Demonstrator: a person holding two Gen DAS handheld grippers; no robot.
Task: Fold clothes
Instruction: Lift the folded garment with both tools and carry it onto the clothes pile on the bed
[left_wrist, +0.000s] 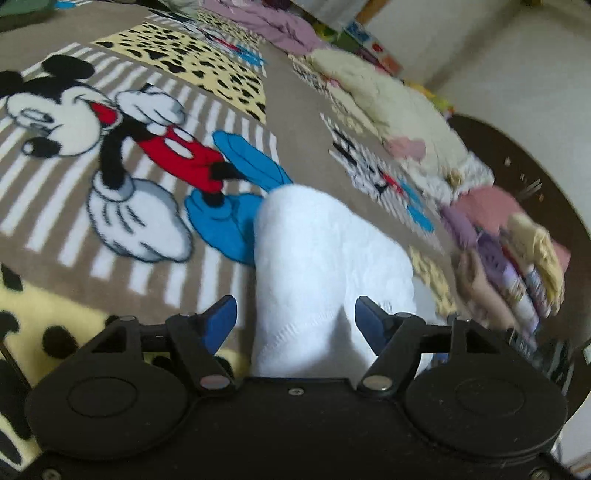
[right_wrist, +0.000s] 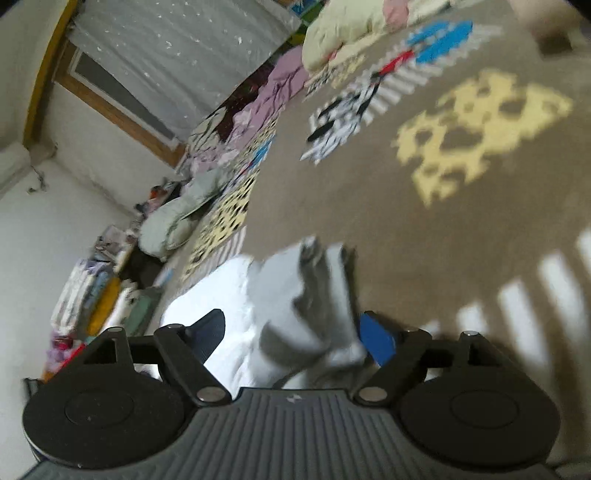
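Observation:
A white garment (left_wrist: 325, 266) lies bunched on the cartoon-print blanket (left_wrist: 110, 192) and runs up between the fingers of my left gripper (left_wrist: 297, 317). Its blue-padded fingers stand wide apart, the left one clear of the cloth and the right one against its edge. In the right wrist view, the same white garment (right_wrist: 280, 302), with grey shaded folds, sits heaped between the fingers of my right gripper (right_wrist: 295, 332). That gripper is also spread wide, with its blue right pad (right_wrist: 376, 339) touching the cloth. This view is motion-blurred.
A stack of folded pastel clothes (left_wrist: 524, 258) sits at the right, with a blurred hand (left_wrist: 480, 291) beside it. Cream bedding (left_wrist: 391, 99) and lilac clothes (left_wrist: 280, 26) lie further back. Along the wall are pillows (right_wrist: 173, 221), more piled clothes (right_wrist: 88, 291) and a curtained window (right_wrist: 177, 55).

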